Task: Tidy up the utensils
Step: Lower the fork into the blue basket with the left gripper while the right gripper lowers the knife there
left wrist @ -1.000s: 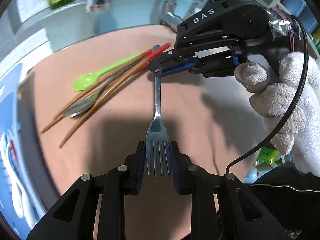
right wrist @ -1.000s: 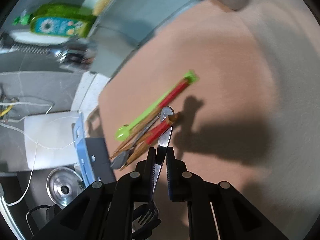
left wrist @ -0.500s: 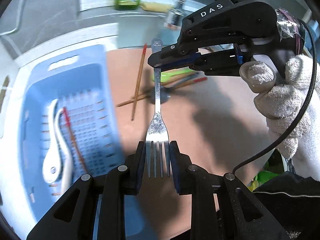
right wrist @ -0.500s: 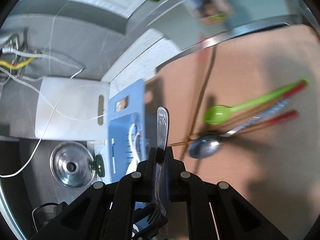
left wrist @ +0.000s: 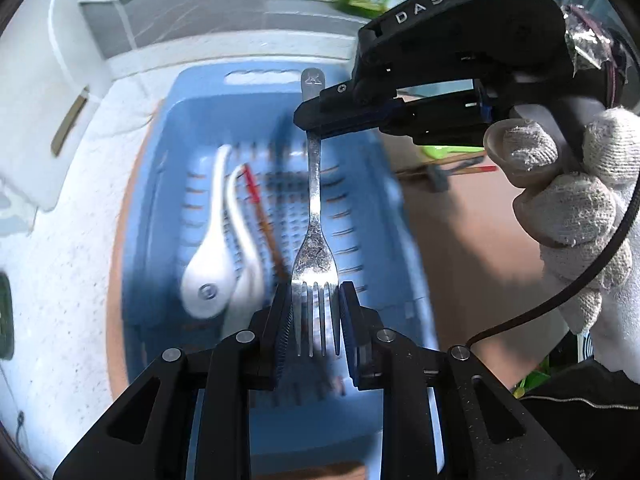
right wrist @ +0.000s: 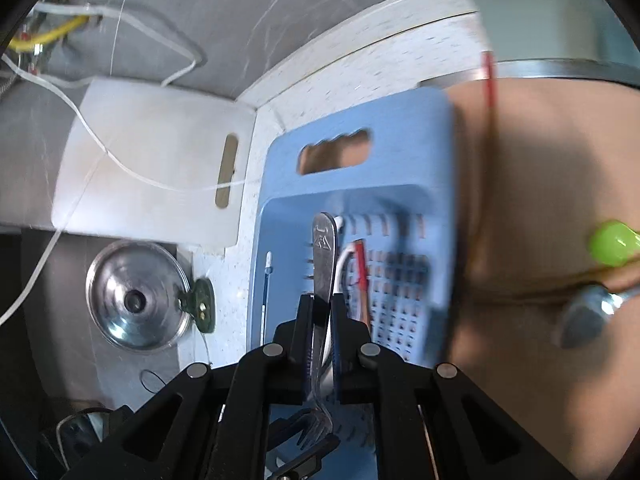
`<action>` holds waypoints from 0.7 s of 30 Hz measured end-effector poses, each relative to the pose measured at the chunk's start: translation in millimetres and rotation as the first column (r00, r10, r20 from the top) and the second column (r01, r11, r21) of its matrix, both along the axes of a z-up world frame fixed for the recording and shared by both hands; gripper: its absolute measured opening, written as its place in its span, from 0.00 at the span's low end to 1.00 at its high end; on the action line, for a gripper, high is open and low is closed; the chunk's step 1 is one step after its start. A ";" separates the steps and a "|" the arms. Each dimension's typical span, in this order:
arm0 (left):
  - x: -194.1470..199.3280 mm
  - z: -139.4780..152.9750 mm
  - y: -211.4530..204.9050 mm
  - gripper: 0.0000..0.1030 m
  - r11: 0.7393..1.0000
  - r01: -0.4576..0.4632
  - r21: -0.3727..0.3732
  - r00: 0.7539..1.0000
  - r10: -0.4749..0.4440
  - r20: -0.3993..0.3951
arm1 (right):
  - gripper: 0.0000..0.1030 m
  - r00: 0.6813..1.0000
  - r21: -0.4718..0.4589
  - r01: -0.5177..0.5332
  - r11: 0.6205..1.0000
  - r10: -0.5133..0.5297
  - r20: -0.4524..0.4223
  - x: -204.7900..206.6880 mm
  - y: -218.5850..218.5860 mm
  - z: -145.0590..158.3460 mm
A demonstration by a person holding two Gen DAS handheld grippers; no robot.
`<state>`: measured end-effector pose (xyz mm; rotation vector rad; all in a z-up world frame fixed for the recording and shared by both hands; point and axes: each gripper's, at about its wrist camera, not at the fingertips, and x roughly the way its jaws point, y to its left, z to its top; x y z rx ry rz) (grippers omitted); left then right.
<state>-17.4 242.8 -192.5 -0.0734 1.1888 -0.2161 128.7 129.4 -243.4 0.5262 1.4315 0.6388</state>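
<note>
We held one metal fork [left wrist: 316, 216] between both tools, above the blue slotted basket [left wrist: 168, 184]. The left gripper [left wrist: 315, 320] was narrowed onto the tines, a pad against each outer prong. The right gripper [right wrist: 320, 320], worked by a hand in a white knit glove [left wrist: 580, 216], was closed almost fully on the handle near its stamped end. In the basket lay two white spoons [left wrist: 212, 276] and a red-tipped chopstick [left wrist: 260, 216]. On the tan mat [right wrist: 540, 208] beside the basket we saw a green spoon [right wrist: 614, 242] and a metal spoon [right wrist: 588, 312], both blurred.
</note>
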 end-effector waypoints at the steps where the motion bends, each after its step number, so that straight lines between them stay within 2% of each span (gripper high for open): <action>1: -0.3 -1.8 2.6 0.22 1.000 -0.008 0.007 1.000 0.008 -0.003 | 0.07 1.000 -0.003 -0.007 1.000 0.007 -0.003 -0.1 4.6 -1.6; 11: -0.7 -13.1 22.9 0.22 0.996 -0.072 0.056 0.996 0.074 -0.051 | 0.08 0.996 -0.049 -0.092 0.995 0.091 -0.020 7.7 56.0 -26.0; 21: 0.4 -25.9 33.1 0.22 0.993 -0.096 0.073 0.992 0.101 -0.077 | 0.08 0.990 -0.079 -0.139 0.987 0.137 -0.034 14.1 74.0 -36.5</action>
